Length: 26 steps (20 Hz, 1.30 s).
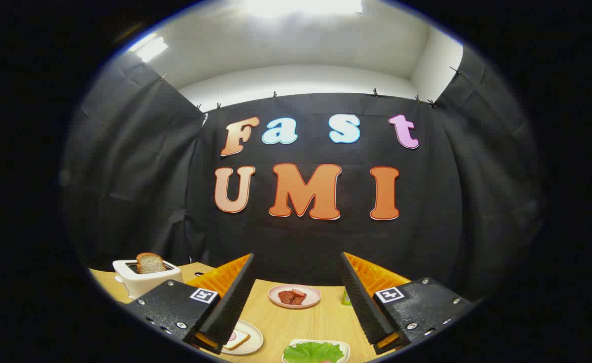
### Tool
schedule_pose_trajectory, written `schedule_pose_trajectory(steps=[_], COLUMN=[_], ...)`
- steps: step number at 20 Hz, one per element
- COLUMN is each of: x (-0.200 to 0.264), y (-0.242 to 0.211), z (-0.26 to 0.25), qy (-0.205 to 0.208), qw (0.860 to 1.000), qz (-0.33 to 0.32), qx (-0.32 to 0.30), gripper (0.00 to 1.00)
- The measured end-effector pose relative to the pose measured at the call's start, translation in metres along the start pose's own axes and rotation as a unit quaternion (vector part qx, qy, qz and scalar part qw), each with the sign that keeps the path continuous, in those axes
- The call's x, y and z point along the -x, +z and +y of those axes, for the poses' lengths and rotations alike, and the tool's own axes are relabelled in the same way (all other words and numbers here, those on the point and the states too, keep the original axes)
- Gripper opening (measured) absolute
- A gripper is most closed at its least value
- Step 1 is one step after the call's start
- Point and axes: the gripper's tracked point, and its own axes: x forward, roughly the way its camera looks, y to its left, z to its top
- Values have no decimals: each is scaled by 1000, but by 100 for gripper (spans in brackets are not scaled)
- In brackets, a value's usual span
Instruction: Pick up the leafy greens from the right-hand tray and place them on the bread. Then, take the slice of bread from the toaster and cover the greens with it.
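While the gripper (296, 297) hangs above the light wooden counter (296, 317) with its fingers spread wide and nothing between them, the move to come turns on what lies lowest in the gap: the ruffled green lettuce leaves (312, 351) on a white tray (343, 346). They sit at the near edge of the counter, below and slightly toward the right finger, so the fingers look out over them rather than at them. By my reading, the gripper must tip down and draw back toward itself before it can close on the leaves; their long axis runs roughly across the gap, though part of them is cut off.

Just beside the left finger, partly hidden by it, a pale slice of bread with a reddish topping (236, 339) rests on a round white plate (253, 339); this is where the greens belong.

Farther ahead, midway between the fingers, a pink plate (274, 297) carries pieces of reddish meat (291, 296).

Beyond the left finger, toward the far left corner, a white toaster (142, 282) holds a browned slice of bread (150, 263) standing upright out of its slot.
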Motion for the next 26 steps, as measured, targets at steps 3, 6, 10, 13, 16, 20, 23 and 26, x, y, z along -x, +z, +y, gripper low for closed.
schedule_pose_trajectory(steps=[3, 6, 10, 13, 16, 20, 23, 26], x=[5, 12, 15, 18, 20, 22, 20, 17], y=[3, 6, 9, 9, 9, 11, 11, 6], z=[-2, -6, -1, -3, -8, -11, -9, -8], qy=[-6, -10, 5, 8, 0, -3, 1, 11], qw=[1000, 1000, 1000, 1000, 1000, 1000, 1000, 1000], qz=[-4, -8, -10, -12, -8, -6, 1, 15], qx=[12, 13, -21, -23, -11, -1, -1, 2], gripper=[98, 98, 98, 98, 97, 97, 97, 97])
